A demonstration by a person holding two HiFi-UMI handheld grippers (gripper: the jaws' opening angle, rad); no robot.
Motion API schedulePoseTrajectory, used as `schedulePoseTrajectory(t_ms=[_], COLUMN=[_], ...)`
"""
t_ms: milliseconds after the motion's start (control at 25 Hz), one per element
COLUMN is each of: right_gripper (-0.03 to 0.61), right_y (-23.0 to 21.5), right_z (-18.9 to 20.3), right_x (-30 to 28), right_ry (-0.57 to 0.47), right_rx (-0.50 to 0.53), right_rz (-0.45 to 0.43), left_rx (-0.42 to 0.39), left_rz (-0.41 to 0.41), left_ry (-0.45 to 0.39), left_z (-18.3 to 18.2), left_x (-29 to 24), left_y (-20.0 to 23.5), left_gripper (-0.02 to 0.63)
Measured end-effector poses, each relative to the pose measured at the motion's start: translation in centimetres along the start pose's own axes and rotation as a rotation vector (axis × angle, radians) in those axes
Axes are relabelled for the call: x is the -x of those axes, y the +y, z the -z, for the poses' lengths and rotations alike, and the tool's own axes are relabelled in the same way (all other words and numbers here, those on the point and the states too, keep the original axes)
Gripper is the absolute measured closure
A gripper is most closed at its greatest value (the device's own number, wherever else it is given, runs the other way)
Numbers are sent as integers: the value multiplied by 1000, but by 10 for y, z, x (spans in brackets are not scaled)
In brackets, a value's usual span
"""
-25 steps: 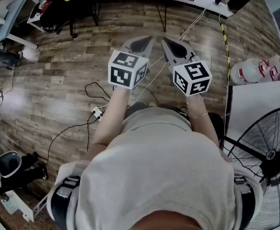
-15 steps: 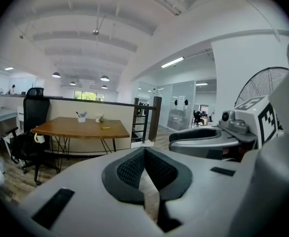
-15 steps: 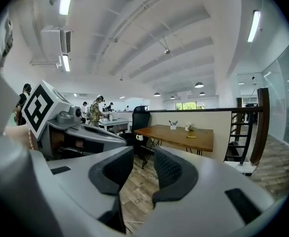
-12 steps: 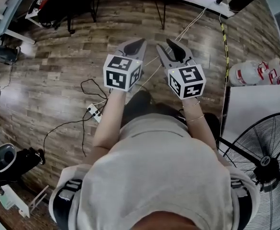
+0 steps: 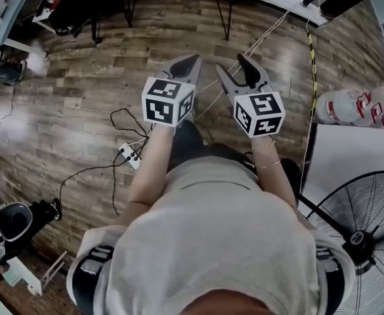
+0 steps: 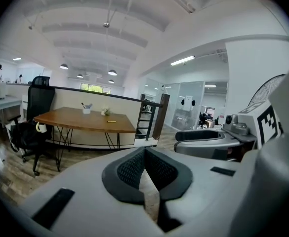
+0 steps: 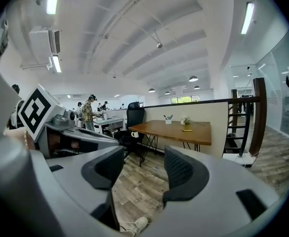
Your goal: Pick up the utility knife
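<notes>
Black office chair (image 6: pixel 35 107): at the left end of the wooden table (image 6: pixel 80 121), close against it.
Left gripper (image 5: pixel 192 59): jaws pressed together with nothing in them; held over the plank floor (image 5: pixel 80 110), well short of the table and pointing toward it.
Utility knife (image 6: pixel 111 121): by my reading the small yellow thing lying flat on the table top, right of the white cup (image 6: pixel 86 110); too small to be sure.
Right gripper (image 5: pixel 233 64): jaws spread, having just been opening; only floor shows between them.
Step in hand: the approach; nothing is grasped yet.
Next move: probably carry the right gripper to the table, straddle the yellow thing's narrow body, then close.
Knife to tool: well apart, ahead of the right gripper's gap and slightly to its right.
</notes>
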State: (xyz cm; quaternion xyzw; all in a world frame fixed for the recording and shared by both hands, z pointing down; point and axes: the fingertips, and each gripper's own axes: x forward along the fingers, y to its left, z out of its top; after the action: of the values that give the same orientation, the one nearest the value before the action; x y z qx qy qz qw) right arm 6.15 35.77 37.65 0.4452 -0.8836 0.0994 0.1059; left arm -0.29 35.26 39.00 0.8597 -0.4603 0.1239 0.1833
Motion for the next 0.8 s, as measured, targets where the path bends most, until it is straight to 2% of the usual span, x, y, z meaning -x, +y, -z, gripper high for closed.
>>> schedulePoseTrajectory(t_ms=[160,360,640,800], right_gripper=[306,301,298,298], right_y=[-23,-55,-100,-119], right_z=[-13,-34,-75,-92], right_x=[-39,-90,-165,-204], right_ry=[-1,6,-29,-43], right_rx=[-4,-7,-30,-29], right_rz=[26,54,114,133], left_rx=[-9,-5,-67,-92], left_rz=[19,64,114,125], left_ry=[3,-19,-41,-46], left_z=[-22,-61,-123,-146], left_x=[-35,-78,-133,-158], left_y=[32,69,127,157], left_gripper=[603,602,602,603])
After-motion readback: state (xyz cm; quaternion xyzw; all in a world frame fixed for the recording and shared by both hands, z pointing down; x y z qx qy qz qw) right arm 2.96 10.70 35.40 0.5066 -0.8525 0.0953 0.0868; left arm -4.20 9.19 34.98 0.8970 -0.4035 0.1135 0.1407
